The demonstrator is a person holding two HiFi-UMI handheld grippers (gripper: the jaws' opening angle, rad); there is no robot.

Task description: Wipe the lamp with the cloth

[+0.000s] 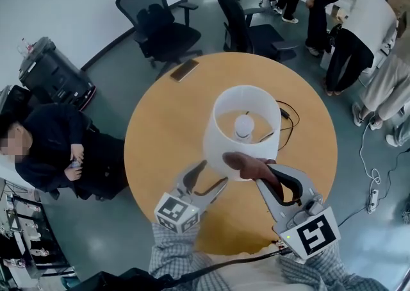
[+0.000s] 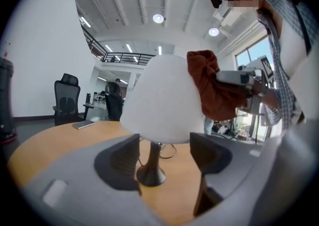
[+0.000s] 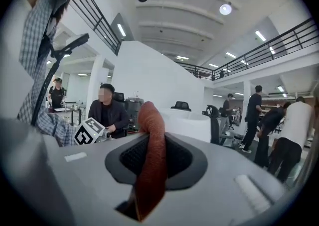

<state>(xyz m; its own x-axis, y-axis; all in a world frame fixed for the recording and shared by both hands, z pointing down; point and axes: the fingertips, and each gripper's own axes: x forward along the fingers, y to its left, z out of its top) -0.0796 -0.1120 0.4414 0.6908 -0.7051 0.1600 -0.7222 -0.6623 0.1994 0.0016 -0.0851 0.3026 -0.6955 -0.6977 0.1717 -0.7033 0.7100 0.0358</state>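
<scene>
A lamp with a white shade (image 1: 240,131) stands in the middle of the round wooden table (image 1: 163,142). My right gripper (image 1: 266,173) is shut on a red-brown cloth (image 1: 246,165), which lies against the shade's near rim. In the right gripper view the cloth (image 3: 149,160) is pinched upright between the jaws, with the shade (image 3: 192,123) just beyond. My left gripper (image 1: 213,173) stands open at the shade's near left, nothing between its jaws. In the left gripper view the shade (image 2: 162,100) and dark lamp foot (image 2: 151,172) sit just ahead of the open gripper (image 2: 164,158), with the cloth (image 2: 212,88) on the shade's right.
A phone (image 1: 184,70) lies at the table's far edge and the lamp's black cable (image 1: 286,120) trails right. Office chairs (image 1: 157,27) stand beyond the table. A person (image 1: 51,149) sits at the left; others (image 1: 359,33) stand at the upper right.
</scene>
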